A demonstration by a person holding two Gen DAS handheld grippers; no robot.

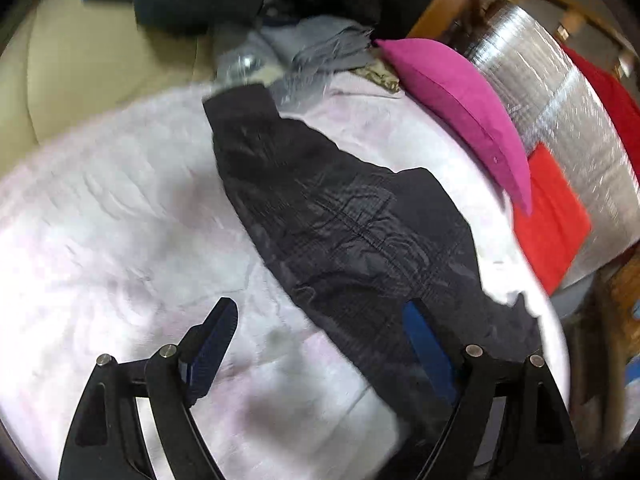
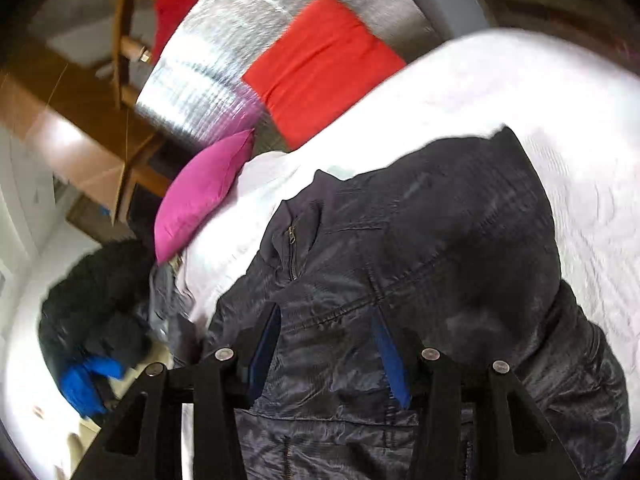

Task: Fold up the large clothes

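left gripper (image 1: 320, 324) is spread wide, blue pads apart, nothing pinched between them; one pad hangs over the pale bedcover (image 1: 120, 220), the other over the edge of the dark jacket (image 1: 344, 216). right gripper (image 2: 326, 340) sits half-closed with jacket (image 2: 420, 264) fabric lying between its blue pads, but the picture is too blurred to say whether the pads actually press on the cloth, so i can't tell if it's gripping.

out from there: the dark jacket lies spread on the bedcover (image 2: 520, 92), shiny and creased, one sleeve stretching away toward the far end in the left wrist view. in the right wrist view a zip (image 2: 292, 248) runs up near the collar.

beside the bed edge, a magenta cushion (image 1: 460, 108) leans against a silver foil-wrapped roll (image 1: 560, 92), with a red-orange cloth (image 1: 548, 216) lying on the foil. same trio in the right view: cushion (image 2: 204, 192), foil roll (image 2: 216, 64), red cloth (image 2: 320, 68). further off, a heap of grey clothing (image 1: 320, 48) and a dark garment with blue (image 2: 92, 344).
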